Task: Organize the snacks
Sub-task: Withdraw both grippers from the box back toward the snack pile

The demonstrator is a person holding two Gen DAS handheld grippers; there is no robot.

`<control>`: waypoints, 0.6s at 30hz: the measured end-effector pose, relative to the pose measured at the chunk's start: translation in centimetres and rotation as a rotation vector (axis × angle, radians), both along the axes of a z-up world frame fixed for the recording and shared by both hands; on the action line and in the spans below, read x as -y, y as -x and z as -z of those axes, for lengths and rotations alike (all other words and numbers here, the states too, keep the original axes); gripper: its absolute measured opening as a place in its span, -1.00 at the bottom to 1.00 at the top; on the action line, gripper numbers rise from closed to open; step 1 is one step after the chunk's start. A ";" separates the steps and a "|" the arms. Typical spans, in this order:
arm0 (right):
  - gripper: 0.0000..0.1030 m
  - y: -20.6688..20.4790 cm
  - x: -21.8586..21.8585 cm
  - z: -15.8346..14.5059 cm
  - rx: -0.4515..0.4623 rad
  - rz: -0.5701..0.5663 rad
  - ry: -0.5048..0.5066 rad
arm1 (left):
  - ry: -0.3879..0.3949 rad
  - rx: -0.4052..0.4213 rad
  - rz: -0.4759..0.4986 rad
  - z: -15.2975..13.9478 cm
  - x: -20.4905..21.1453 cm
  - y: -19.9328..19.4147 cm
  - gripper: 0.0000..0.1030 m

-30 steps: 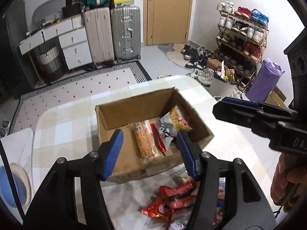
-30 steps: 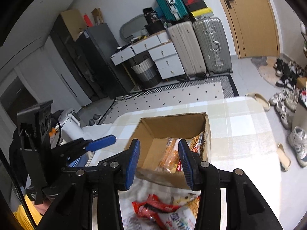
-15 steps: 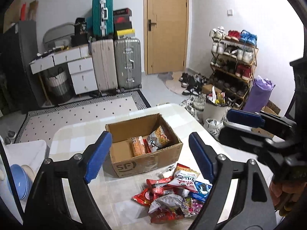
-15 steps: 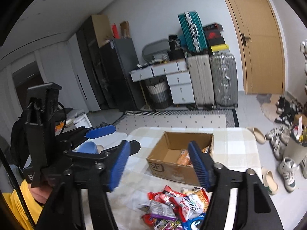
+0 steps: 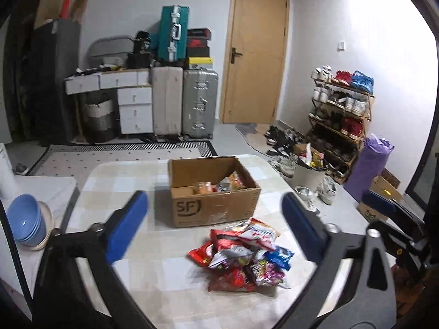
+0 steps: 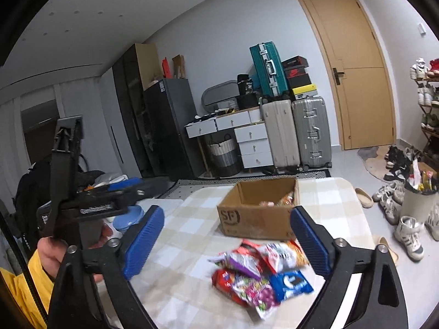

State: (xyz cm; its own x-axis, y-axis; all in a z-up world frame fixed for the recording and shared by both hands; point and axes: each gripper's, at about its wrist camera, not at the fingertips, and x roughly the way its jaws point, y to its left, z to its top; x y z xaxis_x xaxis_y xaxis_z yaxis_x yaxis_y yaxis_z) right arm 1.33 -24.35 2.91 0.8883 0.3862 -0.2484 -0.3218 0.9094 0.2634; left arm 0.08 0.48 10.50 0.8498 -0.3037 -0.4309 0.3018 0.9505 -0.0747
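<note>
The snacks (image 5: 241,255) are lying in a heap on the near table (image 5: 115,189), just this side of the box (image 5: 216,208). You are holding your left gripper (image 5: 214,233) and right gripper (image 6: 233,241) above them, both empty, jaws just spread wide.

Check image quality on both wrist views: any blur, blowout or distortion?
Left wrist: left gripper fingers motion-smeared, right wall blown out, strong fisheye curve and dark corners. Right wrist: snack pile and cardboard box smeared by motion, far door bowed but sharp.
</note>
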 end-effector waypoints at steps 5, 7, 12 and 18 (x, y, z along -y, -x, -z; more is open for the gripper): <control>0.92 1.2 0.4 3.1 -0.025 0.033 -0.001 | -0.011 0.013 -0.010 3.8 -1.2 2.8 0.99; 0.92 1.1 0.5 4.4 -0.043 0.035 0.002 | -0.018 -0.013 -0.001 5.9 -1.4 3.4 0.99; 0.92 0.2 0.7 7.8 -0.112 0.034 -0.008 | -0.038 -0.157 0.008 12.9 -1.7 1.9 0.99; 0.92 -0.9 0.5 10.7 -0.179 0.018 -0.045 | -0.042 -0.278 0.006 18.0 -1.0 -0.7 0.99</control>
State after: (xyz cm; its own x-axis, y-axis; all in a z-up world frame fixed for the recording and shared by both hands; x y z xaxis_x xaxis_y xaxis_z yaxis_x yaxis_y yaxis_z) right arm 2.20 -24.88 -7.80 0.8382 0.3852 -0.3860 -0.2501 0.9005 0.3556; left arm 0.79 1.50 -7.50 0.6957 -0.2852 -0.6593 0.2804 0.9528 -0.1162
